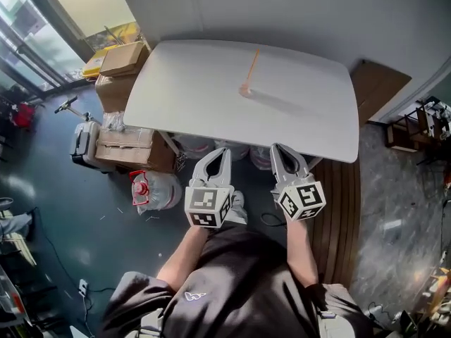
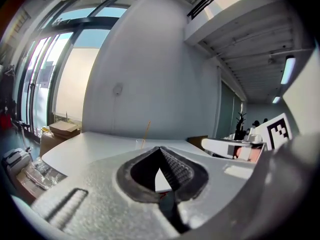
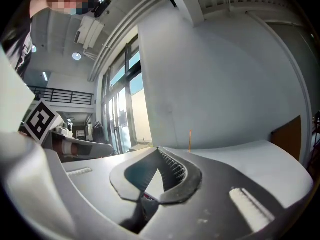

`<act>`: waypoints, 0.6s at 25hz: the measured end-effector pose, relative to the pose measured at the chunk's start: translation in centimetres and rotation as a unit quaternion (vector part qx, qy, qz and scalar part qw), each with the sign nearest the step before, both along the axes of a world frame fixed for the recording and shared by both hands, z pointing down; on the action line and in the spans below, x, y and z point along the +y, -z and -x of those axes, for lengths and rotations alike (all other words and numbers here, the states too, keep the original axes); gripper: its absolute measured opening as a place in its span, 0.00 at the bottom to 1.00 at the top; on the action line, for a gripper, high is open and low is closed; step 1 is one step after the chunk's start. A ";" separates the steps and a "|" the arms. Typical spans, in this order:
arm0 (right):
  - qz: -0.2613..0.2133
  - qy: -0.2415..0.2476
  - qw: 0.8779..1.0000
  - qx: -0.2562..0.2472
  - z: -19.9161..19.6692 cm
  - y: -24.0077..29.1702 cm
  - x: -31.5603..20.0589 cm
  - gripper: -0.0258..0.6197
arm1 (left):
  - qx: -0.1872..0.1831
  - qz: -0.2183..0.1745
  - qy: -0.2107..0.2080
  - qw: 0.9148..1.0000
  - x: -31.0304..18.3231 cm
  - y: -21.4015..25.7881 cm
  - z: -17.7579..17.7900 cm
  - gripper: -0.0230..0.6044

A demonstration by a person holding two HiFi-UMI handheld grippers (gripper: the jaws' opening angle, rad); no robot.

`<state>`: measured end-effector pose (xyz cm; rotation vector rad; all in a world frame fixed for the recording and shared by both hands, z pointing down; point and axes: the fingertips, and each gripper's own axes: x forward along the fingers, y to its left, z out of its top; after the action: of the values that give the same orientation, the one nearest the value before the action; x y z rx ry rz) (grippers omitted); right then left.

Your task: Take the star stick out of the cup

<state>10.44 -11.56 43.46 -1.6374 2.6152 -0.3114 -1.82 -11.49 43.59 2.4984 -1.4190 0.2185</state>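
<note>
A thin orange stick leans out of a small clear cup that stands near the far middle of the white table. Both grippers hang off the table's near edge, well short of the cup. My left gripper is shut with nothing between its fingers. Next to it, my right gripper is also shut and empty. In the left gripper view, the cup and stick show just above the closed tips. In the right gripper view, only the stick shows beyond the closed tips.
Cardboard boxes are stacked off the table's left end, with a suitcase and a plastic bag on the floor below. A brown board leans by the table's right end. The person's torso fills the bottom of the head view.
</note>
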 end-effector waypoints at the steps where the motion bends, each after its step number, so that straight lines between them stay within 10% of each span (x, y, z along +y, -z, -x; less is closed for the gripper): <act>1: -0.001 -0.001 1.000 0.003 0.0 0.1 -1.3 0.05 | 0.002 0.001 -0.002 1.000 -1.3 0.0 -0.2 0.04; 15: 0.021 -0.006 1.000 0.021 0.6 -0.5 -11.6 0.05 | 0.024 0.032 -0.023 0.999 -12.0 -2.3 -0.8 0.04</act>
<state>9.80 -23.15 43.98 -1.6892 2.6470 -0.3357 -0.97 -23.51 45.93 2.4694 -1.3164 0.2082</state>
